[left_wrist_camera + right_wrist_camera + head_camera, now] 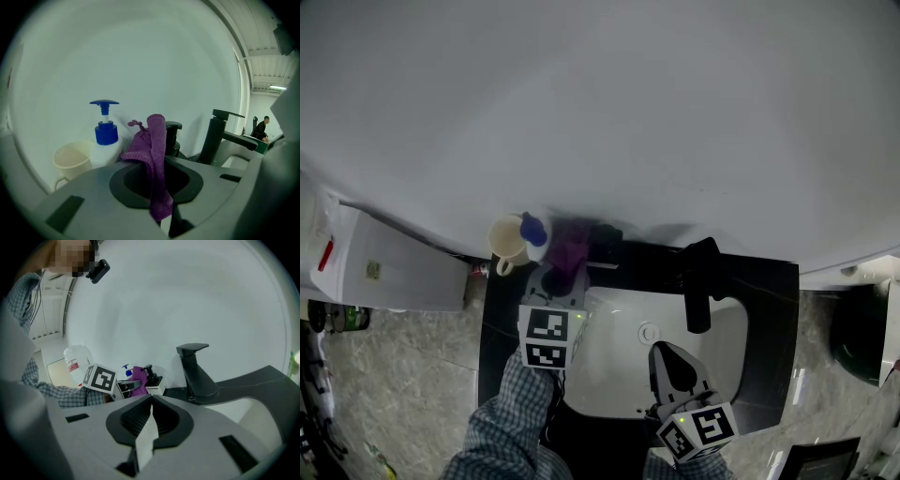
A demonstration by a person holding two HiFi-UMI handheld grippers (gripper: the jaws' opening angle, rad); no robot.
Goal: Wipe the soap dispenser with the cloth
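— What's the left gripper (555, 284) doing?

— Its jaws are clamped on a purple cloth (157, 136). The cloth stands up out of them in a bunched fold, with a loose end hanging below the jaws in the left gripper view.

— And the soap dispenser?

— There's a black-pump soap dispenser (173, 137) at the back of the dark desk (769, 309), against the wall, just left of centre in the head view. The cloth is right beside it and overlaps its left edge. I can't say whether they touch.

— Anything else nearby?

— A white bottle with a blue pump (105, 136) stands just left of the cloth, with a cream cup (70, 161) left of that. A black faucet (701, 281) rises right of centre, over the white sink (619, 366).

— The right gripper?

— The right gripper (151, 404) is at the lower right of the head view, over the sink's near edge and well apart from the dispenser. Its jaws are together, with nothing gripped between them.
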